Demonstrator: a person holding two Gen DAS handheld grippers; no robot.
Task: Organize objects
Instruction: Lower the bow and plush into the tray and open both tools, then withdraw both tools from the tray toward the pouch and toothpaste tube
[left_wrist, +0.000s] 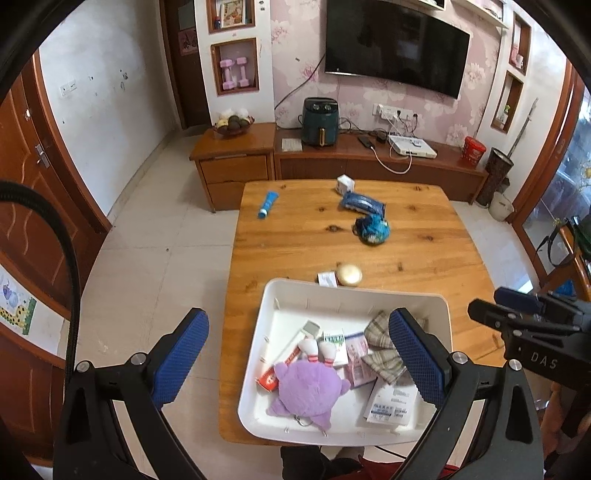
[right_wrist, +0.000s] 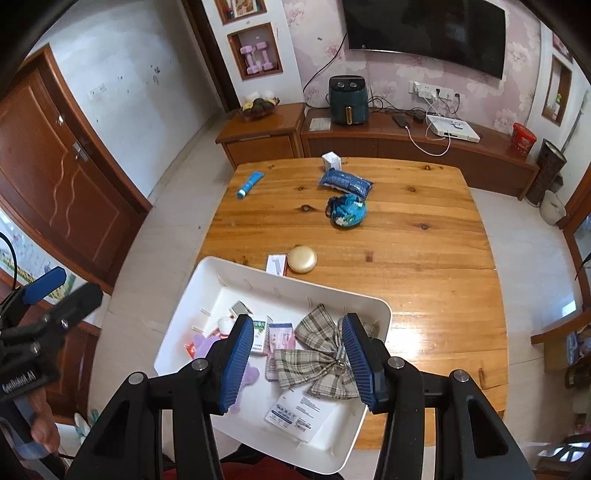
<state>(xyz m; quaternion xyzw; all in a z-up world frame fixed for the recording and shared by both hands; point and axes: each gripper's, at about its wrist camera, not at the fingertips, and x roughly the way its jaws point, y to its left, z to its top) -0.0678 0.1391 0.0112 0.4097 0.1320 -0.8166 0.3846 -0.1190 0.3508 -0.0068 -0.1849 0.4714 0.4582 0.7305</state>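
The right gripper (right_wrist: 297, 360) hangs above the white tray (right_wrist: 207, 275) with its jaws parted and empty, framing a plaid cloth (right_wrist: 314, 358). Beyond, a gold compact (right_wrist: 301, 259) and blue pouch (right_wrist: 347, 212) lie on the desk (right_wrist: 424, 258).

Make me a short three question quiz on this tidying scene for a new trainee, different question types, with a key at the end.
1. True or false: the purple plush toy lies inside the white tray.
2. Which item lies nearest the table's far left corner? A) blue tube B) gold round case C) blue fabric pouch
3. Fill in: the right gripper hovers over the plaid ____, holding nothing.

Key: 1 true; 2 A; 3 cloth.
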